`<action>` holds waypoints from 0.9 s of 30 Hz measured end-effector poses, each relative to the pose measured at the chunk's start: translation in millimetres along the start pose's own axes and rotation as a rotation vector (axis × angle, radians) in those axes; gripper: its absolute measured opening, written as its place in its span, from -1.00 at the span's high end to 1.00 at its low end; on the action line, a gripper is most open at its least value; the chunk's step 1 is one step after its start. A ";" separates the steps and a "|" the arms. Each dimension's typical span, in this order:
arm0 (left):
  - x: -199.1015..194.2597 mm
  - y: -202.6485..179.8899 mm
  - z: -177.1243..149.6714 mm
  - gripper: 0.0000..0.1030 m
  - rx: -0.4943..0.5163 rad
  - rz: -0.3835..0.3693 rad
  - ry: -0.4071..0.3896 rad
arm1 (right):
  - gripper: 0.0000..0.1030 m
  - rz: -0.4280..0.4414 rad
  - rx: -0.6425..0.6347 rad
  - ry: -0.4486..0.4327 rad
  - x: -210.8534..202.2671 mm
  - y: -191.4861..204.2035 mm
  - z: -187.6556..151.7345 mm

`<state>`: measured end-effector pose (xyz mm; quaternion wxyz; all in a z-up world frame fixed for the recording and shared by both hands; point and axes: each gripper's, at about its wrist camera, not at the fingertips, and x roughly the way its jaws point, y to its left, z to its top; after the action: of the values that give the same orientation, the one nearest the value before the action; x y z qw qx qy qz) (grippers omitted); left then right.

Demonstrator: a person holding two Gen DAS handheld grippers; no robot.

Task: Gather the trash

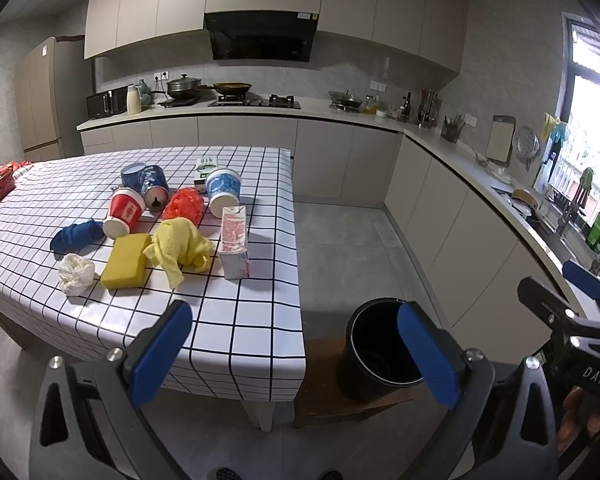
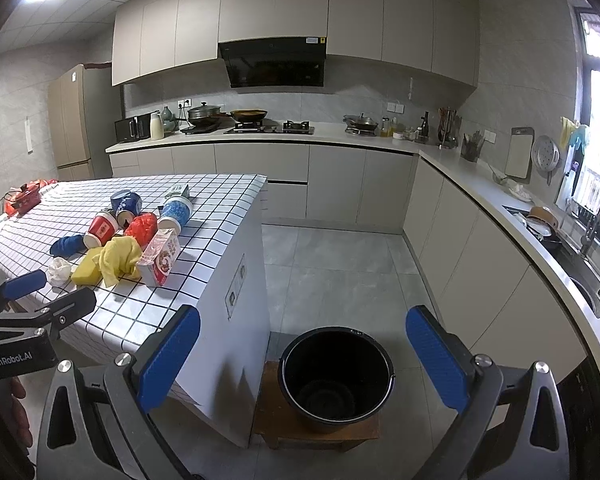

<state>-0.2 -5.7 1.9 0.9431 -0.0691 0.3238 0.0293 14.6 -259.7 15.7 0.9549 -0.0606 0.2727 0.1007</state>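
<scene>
I have both grippers held wide apart with nothing between their blue pads. In the left wrist view the left gripper [image 1: 296, 354] fills the bottom of the frame, its jaws spread over the near corner of the table [image 1: 236, 320] with its black-gridded white cloth. The right gripper [image 2: 302, 358] sits low in its own view, jaws spread on either side of the black bucket [image 2: 336, 380].

That bucket stands on a low wooden stool [image 2: 320, 436] on the floor, just beside the table's end, at lower centre of the right wrist view and lower right of centre in the left one. I can see down into it, but it is too dark to tell whether anything lies inside.

The trash lies clustered on the table at centre left of the left wrist view. A milk carton [image 1: 235, 242] stands nearest the table's right edge. Left of it lie a yellow cloth [image 1: 180, 248], a yellow sponge [image 1: 126, 256] and a crumpled white paper [image 1: 75, 273]. Behind those are a blue rag [image 1: 77, 235], a tipped red cup [image 1: 124, 212], a red crumpled bag [image 1: 184, 205], a blue-and-white cup [image 1: 223, 188] on its side and a dark blue can [image 1: 155, 187].
</scene>
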 end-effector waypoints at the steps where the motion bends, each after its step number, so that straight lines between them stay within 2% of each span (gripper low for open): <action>1: -0.1 0.0 0.0 -1.00 0.000 -0.001 0.000 | -1.00 0.001 0.002 0.000 0.7 -0.5 -0.3; 27: 1.0 -8.1 2.6 -1.00 0.013 -0.008 -0.004 | -1.00 0.005 0.008 0.001 3.2 -3.6 1.4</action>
<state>3.0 -13.3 4.2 0.9443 -0.0643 0.3220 0.0235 18.8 -262.5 15.4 0.9547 -0.0561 0.2739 0.1017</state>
